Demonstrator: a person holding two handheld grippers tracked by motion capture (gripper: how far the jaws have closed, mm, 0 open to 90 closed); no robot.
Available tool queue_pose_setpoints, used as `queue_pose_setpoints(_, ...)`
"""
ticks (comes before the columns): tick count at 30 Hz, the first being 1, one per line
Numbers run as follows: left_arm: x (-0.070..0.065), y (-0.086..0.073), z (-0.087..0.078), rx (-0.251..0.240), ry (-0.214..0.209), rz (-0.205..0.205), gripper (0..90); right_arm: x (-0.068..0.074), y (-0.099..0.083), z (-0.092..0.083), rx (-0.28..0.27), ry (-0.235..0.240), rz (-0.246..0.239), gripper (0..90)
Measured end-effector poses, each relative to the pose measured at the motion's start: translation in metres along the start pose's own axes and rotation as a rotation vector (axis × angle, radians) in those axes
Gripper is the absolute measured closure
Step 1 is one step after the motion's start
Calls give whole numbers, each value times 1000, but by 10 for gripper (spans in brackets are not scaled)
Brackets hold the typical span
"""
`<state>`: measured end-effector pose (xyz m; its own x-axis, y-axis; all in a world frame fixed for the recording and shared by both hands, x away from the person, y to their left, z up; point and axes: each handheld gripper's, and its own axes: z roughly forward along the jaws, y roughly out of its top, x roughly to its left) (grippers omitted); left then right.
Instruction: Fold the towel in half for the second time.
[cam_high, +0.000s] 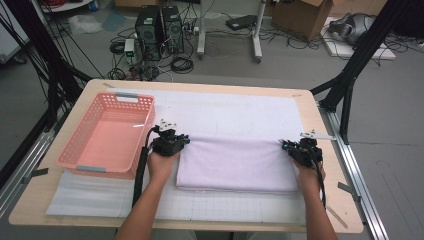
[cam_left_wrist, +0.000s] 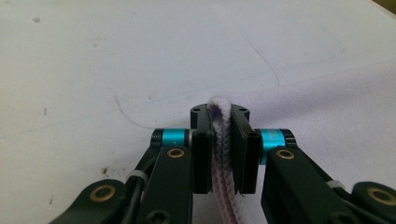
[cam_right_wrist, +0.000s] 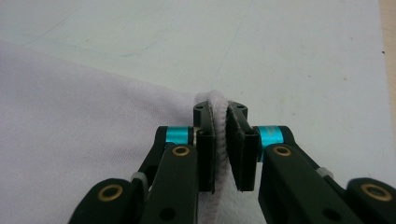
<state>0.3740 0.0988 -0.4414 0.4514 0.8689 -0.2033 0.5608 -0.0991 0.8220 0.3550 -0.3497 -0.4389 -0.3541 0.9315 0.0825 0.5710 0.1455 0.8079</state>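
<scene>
Jaws of left gripper (cam_high: 172, 141) and right gripper (cam_high: 300, 147) both clamped on towel (cam_high: 235, 165) fold; pink basket (cam_high: 82, 155) in high view.

Table (cam_high: 327, 200) with white mat (cam_high: 225, 107)

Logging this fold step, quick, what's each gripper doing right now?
Left gripper: jaws closed on a far corner of the lilac towel.
Right gripper: jaws closed on the towel's other far corner.

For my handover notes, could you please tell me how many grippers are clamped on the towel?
2: the left gripper grips the towel at its far left corner, the right gripper at its far right corner.
</scene>
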Motion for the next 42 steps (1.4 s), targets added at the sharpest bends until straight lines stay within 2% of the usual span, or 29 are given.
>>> queue_pose_setpoints(2,0,-2,1,5,0,-2,704,1,0,4,8,-13,1,783)
queue_pose_setpoints(3,-1,-2,-1,3,4,8,625,2,0,5,10,-20,4,699)
queue_pose_setpoints(4,-1,-2,-4,-11,-4,14,584,3,0,5,16,-31,5,632)
queue_pose_setpoints(7,-2,-2,-15,-30,-25,27,582,4,0,-1,8,-19,-2,579)
queue_pose_setpoints(9,-6,-4,-20,-25,-52,33,584,5,1,-9,-8,-5,-4,579)
queue_pose_setpoints(10,-9,-6,-23,-39,-59,40,583,6,1,-13,-10,9,0,580)
queue_pose_setpoints(14,-20,-14,-32,-35,-96,63,585,12,-4,-26,-1,73,-3,574)
queue_pose_setpoints(19,-27,-28,-50,-43,-146,63,657,24,-18,-47,18,146,-72,662)
queue_pose_setpoints(23,-29,-44,-62,-13,-180,72,680,32,-33,-63,33,189,-72,688)
queue_pose_setpoints(25,-31,-50,-67,5,-192,88,680,36,-39,-68,61,187,-98,709)
queue_pose_setpoints(30,-38,-66,-75,54,-246,93,677,41,-52,-78,84,202,-114,751)
queue_pose_setpoints(33,-42,-70,-78,67,-236,110,687,41,-59,-78,116,196,-133,765)
queue_pose_setpoints(35,-43,-71,-82,76,-229,116,698,41,-63,-80,127,194,-129,766)
queue_pose_setpoints(37,-43,-74,-85,88,-222,125,716,40,-67,-82,126,185,-140,766)
queue_pose_setpoints(42,-44,-80,-90,73,-204,157,767,40,-73,-90,114,172,-147,767)
